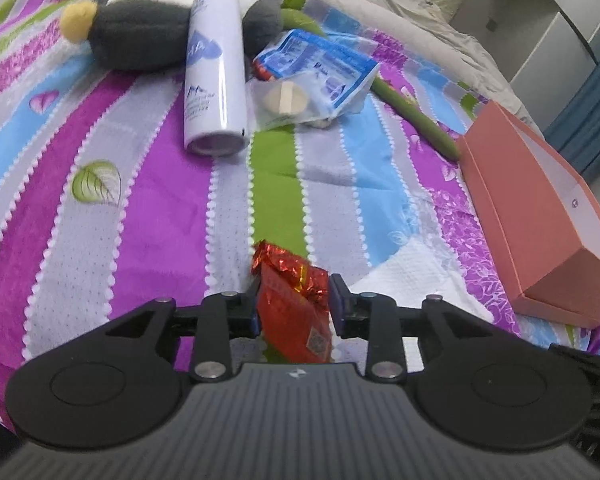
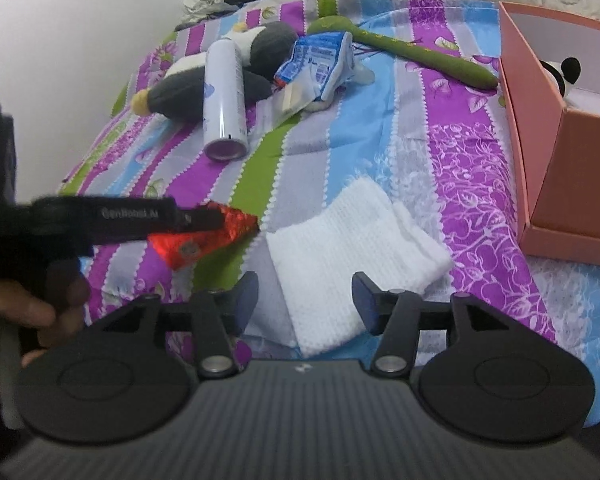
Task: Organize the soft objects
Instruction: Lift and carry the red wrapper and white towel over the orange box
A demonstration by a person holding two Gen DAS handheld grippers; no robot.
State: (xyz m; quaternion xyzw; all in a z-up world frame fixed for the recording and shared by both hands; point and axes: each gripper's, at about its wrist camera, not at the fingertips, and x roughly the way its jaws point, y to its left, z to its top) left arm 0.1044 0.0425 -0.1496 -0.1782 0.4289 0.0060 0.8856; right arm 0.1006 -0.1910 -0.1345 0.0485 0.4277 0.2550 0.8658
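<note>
The left hand-held gripper (image 1: pixel 294 300) is low in the middle of its frame, jaws apart around a red packet (image 1: pixel 296 308) on the bed (image 1: pixel 160 200); it looks let go, not squeezed. The right hand-held gripper (image 2: pixel 305 300) is spread wide over a white cloth (image 2: pixel 352 248), holding nothing. The penguin toy (image 1: pixel 140 28) lies at upper left. A panda toy (image 2: pixel 562 74) sits in the pink box (image 2: pixel 580 168) at right.
</note>
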